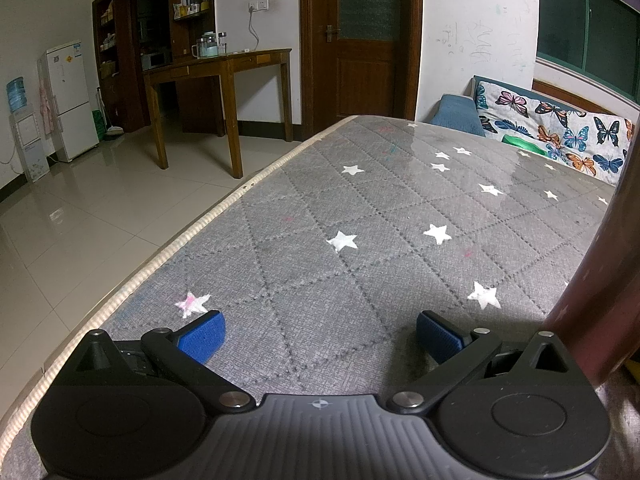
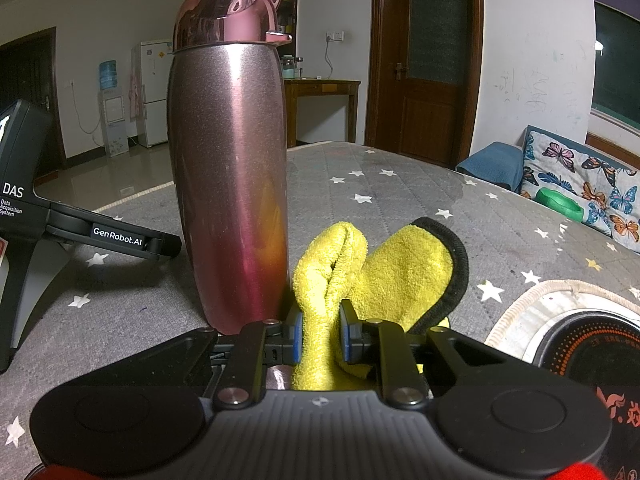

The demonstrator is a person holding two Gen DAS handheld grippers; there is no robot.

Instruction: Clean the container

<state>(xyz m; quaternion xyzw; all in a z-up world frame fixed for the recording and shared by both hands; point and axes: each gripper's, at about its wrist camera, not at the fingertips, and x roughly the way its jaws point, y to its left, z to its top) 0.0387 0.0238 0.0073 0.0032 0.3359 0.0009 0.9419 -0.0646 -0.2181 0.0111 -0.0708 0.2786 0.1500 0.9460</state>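
A tall pink metal bottle [image 2: 228, 184] with a shiny pink lid stands upright on the grey star-patterned mat [image 2: 400, 208]. My right gripper [image 2: 320, 336] is shut on a yellow cloth [image 2: 384, 272] with a black edge, which bunches up just right of the bottle's base. In the left wrist view my left gripper [image 1: 320, 334] is open, nothing between its blue pads, low over the mat [image 1: 360, 216]. The bottle's side [image 1: 600, 280] shows at that view's right edge. The left gripper's black body [image 2: 116, 236] reaches toward the bottle from the left.
A round induction cooker [image 2: 592, 344] sits at the right on the mat. A green object [image 2: 560, 204] and a butterfly-print cushion [image 2: 584, 196] lie at the far right. The mat's left edge [image 1: 168, 252] drops to a tiled floor with a wooden table [image 1: 224, 68] beyond.
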